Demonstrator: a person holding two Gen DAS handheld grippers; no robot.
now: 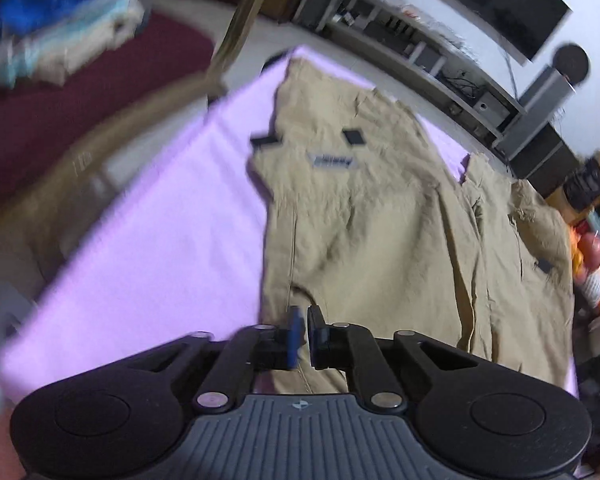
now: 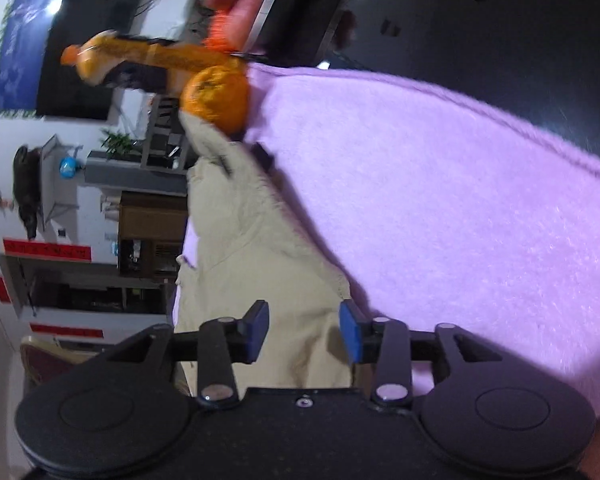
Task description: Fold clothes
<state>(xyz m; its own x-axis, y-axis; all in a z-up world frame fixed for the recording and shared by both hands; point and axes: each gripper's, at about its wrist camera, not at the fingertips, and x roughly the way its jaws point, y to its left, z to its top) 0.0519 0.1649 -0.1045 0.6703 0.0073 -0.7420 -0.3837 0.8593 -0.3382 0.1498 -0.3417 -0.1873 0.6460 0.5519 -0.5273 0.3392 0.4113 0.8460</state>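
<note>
Khaki trousers [image 1: 380,232] lie spread on a lilac cloth [image 1: 160,240], with small black patches and a grey label near the far end. My left gripper [image 1: 305,320] hovers over the near edge of the trousers, its blue pads almost touching; no cloth shows clearly between them. In the right wrist view the trousers [image 2: 252,264] run away along the left of the lilac cloth [image 2: 440,200]. My right gripper [image 2: 304,328] is open, its jaws straddling the near end of the trousers without touching.
A stack of folded clothes [image 1: 60,28] lies on a dark red seat at far left. An orange [image 2: 216,96] and a yellow bag [image 2: 140,56] sit at the cloth's far end. A TV unit and shelves [image 1: 440,68] stand behind.
</note>
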